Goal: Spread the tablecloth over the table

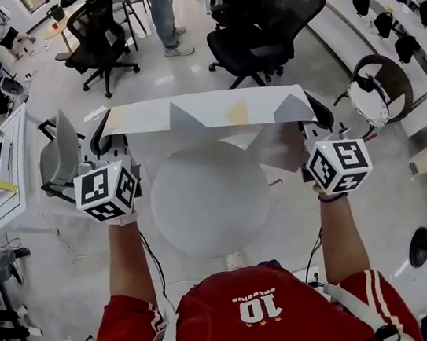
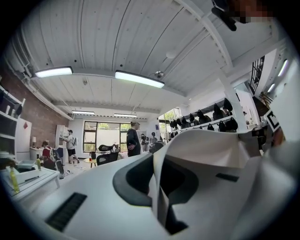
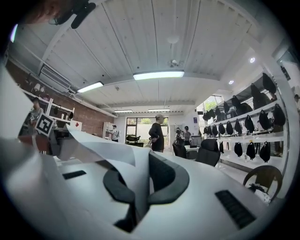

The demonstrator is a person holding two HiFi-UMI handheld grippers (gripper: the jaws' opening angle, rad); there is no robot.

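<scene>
One tablecloth. One round worktop. Two grippers: the left gripper and the right gripper, each carrying one marker cube. One grey chair at the left. At least three black office chairs beyond. In the head view, two people farther off.

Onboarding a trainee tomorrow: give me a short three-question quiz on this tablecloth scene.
1. True or false: the tablecloth already lies flat on the table.
2. What do the left hand-held gripper and the right hand-held gripper clamp? A) a chair B) the tablecloth C) nothing
3. Fill in: the table's top is ___ in shape.
Key: 1 false, it is stretched in the air between the two; 2 B; 3 round.
</scene>
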